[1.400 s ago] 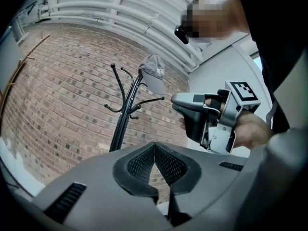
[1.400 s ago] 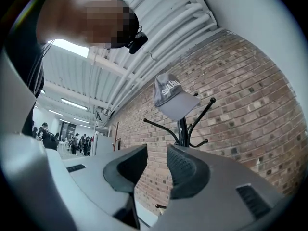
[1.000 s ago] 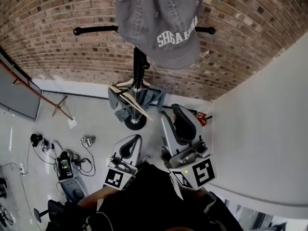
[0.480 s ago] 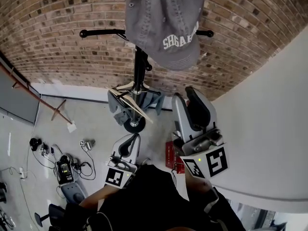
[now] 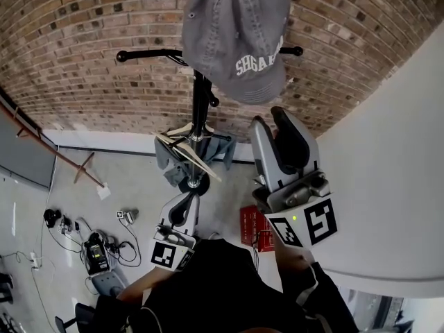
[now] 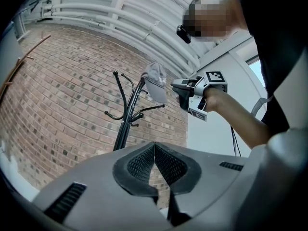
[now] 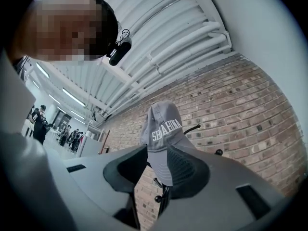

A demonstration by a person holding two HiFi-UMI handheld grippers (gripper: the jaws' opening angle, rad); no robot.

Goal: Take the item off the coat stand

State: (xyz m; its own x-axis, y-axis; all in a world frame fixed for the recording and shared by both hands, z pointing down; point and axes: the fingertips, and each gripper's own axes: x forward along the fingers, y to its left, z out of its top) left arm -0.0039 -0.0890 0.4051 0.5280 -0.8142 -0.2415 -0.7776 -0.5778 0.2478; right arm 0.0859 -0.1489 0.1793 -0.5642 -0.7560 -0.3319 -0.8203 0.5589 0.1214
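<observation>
Overhead in the head view, the grey cotton baseball cap (image 5: pixel 236 37) with white lettering hung atop the black metal coat stand (image 5: pixel 201 103), just above the nearer right claw (image 5: pixel 270 118); the left claw (image 5: pixel 187 201) sat low. In the left gripper view, that claw (image 6: pixel 154 146) was pinched shut on nothing. In the right gripper view, the jaws stood parted and empty, with the cap (image 7: pixel 161 129) hanging peak-down beyond the gap, untouched.

This looks like an open-plan lab or workshop in an industrial building. There is a bare red-brown brick wall (image 5: pixel 76 40), white painted ceiling pipes (image 7: pixel 163 57) and long strip lights (image 7: pixel 72 96). The smooth grey floor (image 5: pixel 132 179) is strewn with black cables and chargers (image 5: pixel 97 245), and people (image 7: pixel 67 137) are gathered far off.
</observation>
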